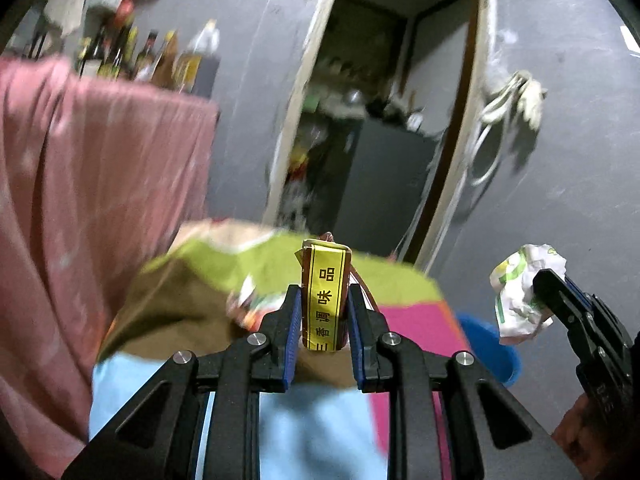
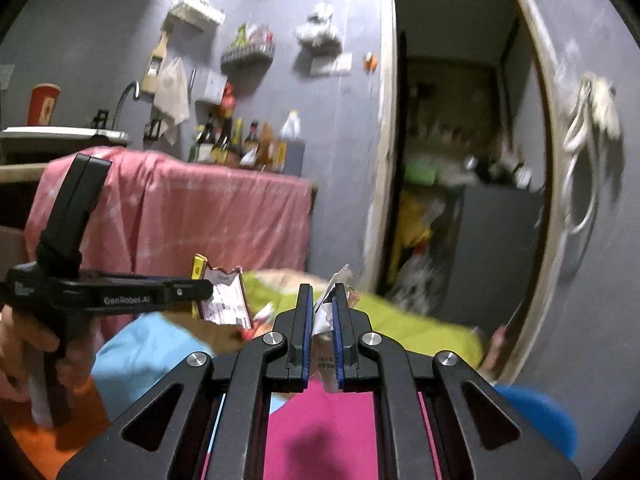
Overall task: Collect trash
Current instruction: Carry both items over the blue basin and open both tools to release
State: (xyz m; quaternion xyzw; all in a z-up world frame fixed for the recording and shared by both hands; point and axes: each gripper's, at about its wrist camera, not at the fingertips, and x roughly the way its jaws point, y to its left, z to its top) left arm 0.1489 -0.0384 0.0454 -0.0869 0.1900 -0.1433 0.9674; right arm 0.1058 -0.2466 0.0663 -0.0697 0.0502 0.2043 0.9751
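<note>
In the left wrist view my left gripper (image 1: 324, 292) is shut on a brown packet with a yellow printed band (image 1: 325, 280), held upright between the blue pads. At the right edge of the same view my right gripper (image 1: 548, 280) grips a crumpled white and green wrapper (image 1: 516, 284). In the right wrist view the right gripper (image 2: 322, 292) is shut on that white wrapper (image 2: 322, 322), which sticks up past the fingertips. To its left a hand holds the left gripper (image 2: 206, 288) with the torn brown packet (image 2: 228, 300).
A patchwork surface of green, pink and light blue (image 1: 412, 320) lies below both grippers, with small scraps (image 1: 248, 304) on it. A blue bin (image 2: 540, 412) sits at the lower right. A pink cloth (image 2: 208, 216) hangs below a row of bottles (image 2: 240, 140). A dark doorway (image 2: 460, 140) opens ahead.
</note>
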